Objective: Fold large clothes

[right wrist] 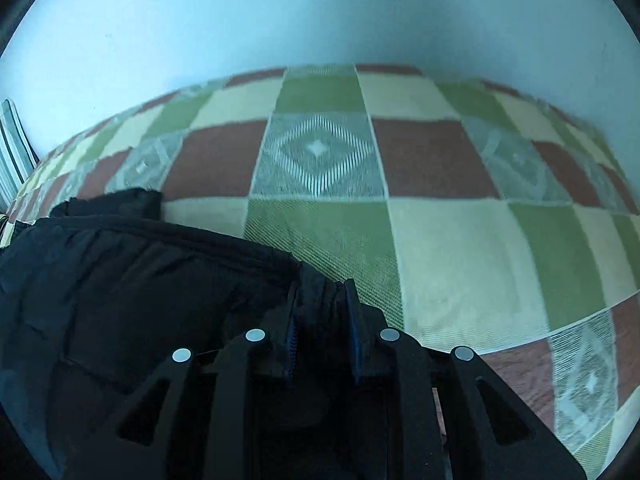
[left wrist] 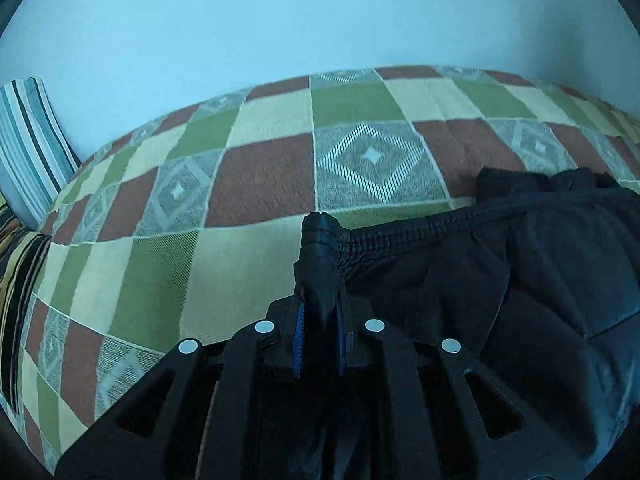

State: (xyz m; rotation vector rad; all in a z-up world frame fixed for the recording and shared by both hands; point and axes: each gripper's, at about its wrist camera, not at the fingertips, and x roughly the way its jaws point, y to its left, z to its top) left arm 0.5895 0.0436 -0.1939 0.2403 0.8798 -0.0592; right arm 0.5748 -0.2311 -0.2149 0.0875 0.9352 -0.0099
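The dark jacket [left wrist: 500,280] is held over the near part of the checked bed [left wrist: 248,184], its elastic hem pinched by the left fingers [left wrist: 320,280] and right fingers [right wrist: 320,304], so most folding seems left.

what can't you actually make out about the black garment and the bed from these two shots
- Black garment: its lower part runs off the bottom and right edges in the left wrist view, so its type stays unclear.
- Fabric inside the right gripper: hidden by the blue pads.
- Far right of the checked bedspread: smeared by blur in the right wrist view.
- Striped pillow: cut by the left edge.
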